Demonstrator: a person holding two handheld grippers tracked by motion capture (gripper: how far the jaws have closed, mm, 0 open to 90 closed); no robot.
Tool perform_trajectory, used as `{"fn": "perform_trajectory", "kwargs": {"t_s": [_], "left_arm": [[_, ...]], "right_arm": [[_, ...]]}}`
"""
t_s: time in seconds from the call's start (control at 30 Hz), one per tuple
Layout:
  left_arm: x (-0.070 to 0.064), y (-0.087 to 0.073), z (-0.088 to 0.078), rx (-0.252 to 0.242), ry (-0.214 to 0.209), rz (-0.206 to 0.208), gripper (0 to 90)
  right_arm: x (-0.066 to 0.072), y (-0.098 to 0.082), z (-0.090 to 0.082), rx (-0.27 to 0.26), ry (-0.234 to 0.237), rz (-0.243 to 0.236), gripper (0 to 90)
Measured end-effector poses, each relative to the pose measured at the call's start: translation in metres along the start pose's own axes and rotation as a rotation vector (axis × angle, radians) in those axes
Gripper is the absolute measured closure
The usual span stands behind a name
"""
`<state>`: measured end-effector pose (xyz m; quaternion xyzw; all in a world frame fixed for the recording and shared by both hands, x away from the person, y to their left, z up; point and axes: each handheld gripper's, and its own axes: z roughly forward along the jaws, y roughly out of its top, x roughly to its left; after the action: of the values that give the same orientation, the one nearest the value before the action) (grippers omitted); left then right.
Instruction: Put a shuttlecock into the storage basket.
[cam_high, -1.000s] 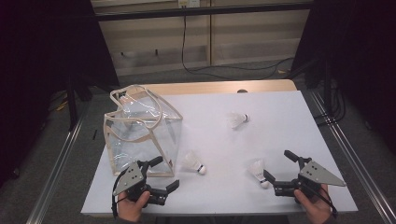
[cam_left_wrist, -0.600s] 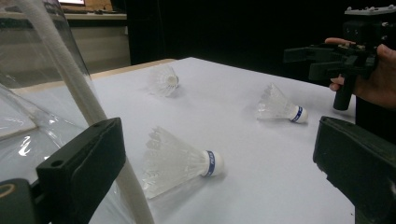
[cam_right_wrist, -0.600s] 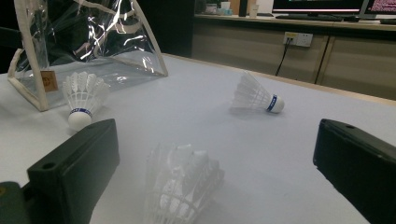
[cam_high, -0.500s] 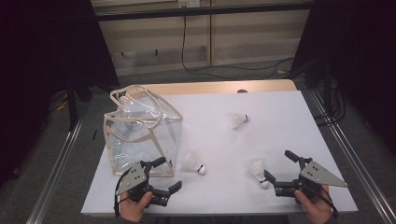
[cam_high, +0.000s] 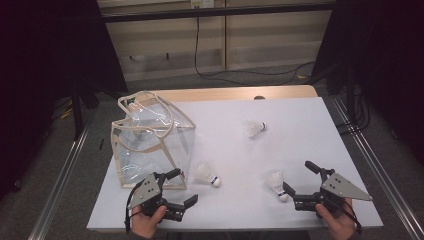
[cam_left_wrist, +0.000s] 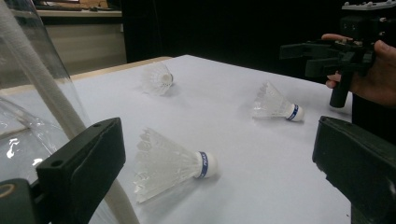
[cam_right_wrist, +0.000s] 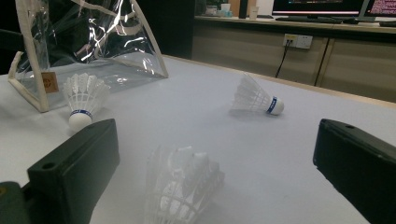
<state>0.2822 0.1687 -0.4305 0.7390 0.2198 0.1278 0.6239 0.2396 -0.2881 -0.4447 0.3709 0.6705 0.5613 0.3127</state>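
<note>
My right gripper (cam_high: 299, 184), fingers spread, should close gently around the shuttlecock (cam_high: 276, 183) at twelve o'clock; left gripper (cam_high: 180, 190) fingers also spread.

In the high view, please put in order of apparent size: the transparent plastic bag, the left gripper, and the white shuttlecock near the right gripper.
1. The transparent plastic bag with beige trim looks clearly largest.
2. The black left gripper, with its grey plate, looks middle-sized.
3. The white feathered shuttlecock near the black right gripper looks smallest.
</note>
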Motion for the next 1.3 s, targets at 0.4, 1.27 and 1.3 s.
{"fn": "perform_trajectory", "kwargs": {"t_s": [0.4,1.27,1.3], "left_arm": [[-0.007,0.002,0.01,0.03,0.025,0.001,2.4],[-0.027,0.006,0.055,0.13,0.117,0.012,2.2],[-0.027,0.006,0.056,0.134,0.115,0.008,2.2]], "right_arm": [[0.0,0.0,0.0,-0.002,-0.002,-0.001,0.1],[0.001,0.0,-0.001,0.0,0.004,-0.01,0.2],[0.001,0.0,-0.001,0.0,0.003,-0.01,0.2]]}}
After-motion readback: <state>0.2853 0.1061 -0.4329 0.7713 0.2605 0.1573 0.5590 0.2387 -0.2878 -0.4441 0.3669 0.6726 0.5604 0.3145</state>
